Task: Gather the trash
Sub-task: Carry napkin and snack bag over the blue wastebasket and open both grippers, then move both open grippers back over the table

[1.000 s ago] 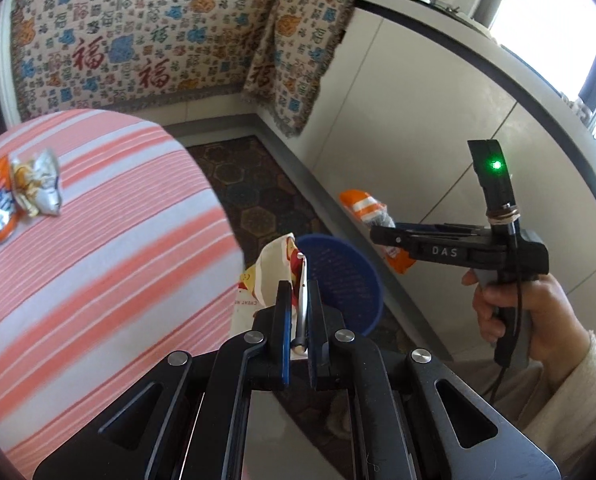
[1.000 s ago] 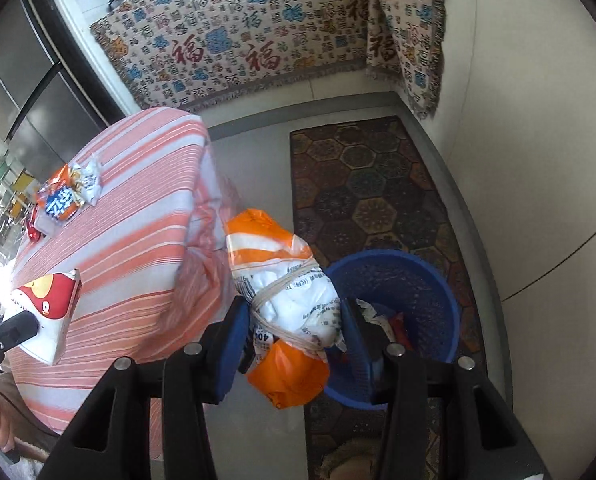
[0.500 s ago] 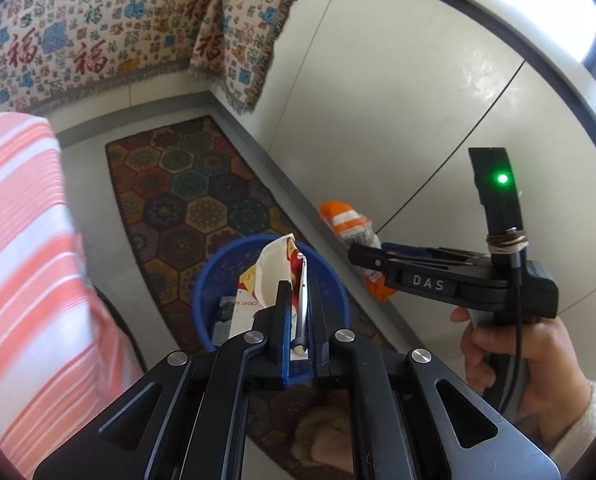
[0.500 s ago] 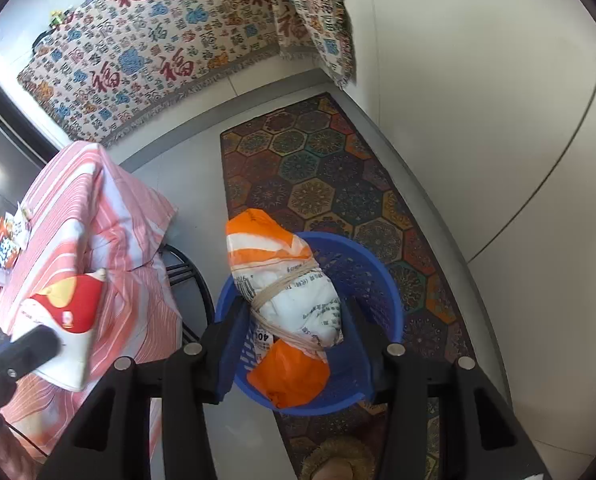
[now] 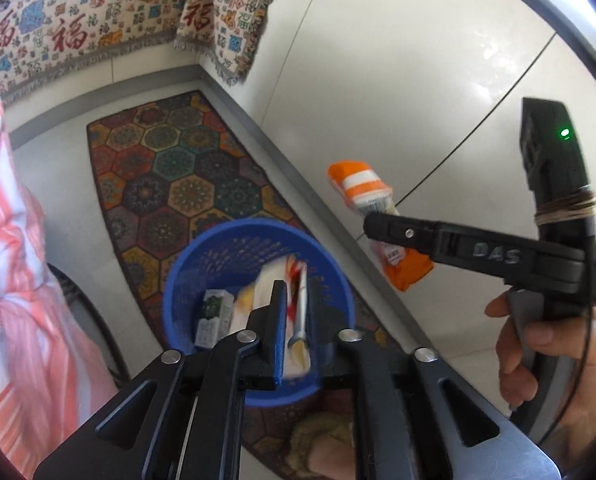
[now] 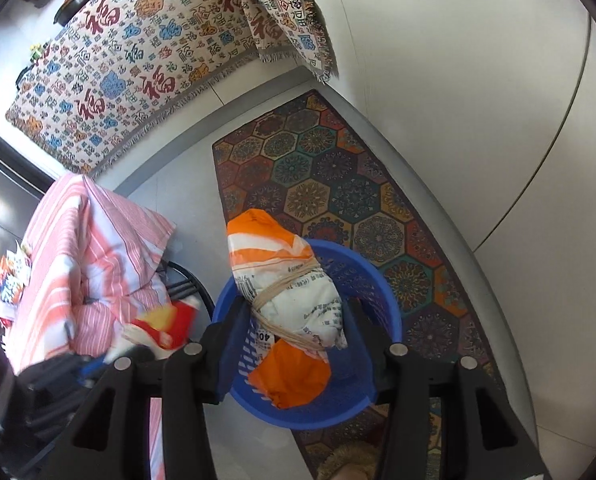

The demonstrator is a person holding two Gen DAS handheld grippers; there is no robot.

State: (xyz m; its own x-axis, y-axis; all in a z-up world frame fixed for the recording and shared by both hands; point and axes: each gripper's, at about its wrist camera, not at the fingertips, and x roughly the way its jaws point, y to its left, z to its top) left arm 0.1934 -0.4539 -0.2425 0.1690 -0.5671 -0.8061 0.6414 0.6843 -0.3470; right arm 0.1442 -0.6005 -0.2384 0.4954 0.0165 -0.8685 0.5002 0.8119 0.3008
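Over the blue basket [image 5: 186,280], the left gripper [image 5: 298,320] has just been opened; the flat wrapper [image 5: 298,300] is seen loose between its parted fingers, released above the basket. The orange-and-white packet [image 6: 286,304] is clamped in the right gripper [image 6: 294,320] above the basket, not yet let go.

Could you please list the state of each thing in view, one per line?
Left gripper: fingers just opened, over basket.
Red-and-white wrapper: loose between the fingers.
Right gripper: shut on orange-and-white bag.
Blue basket: upright, holds a carton.
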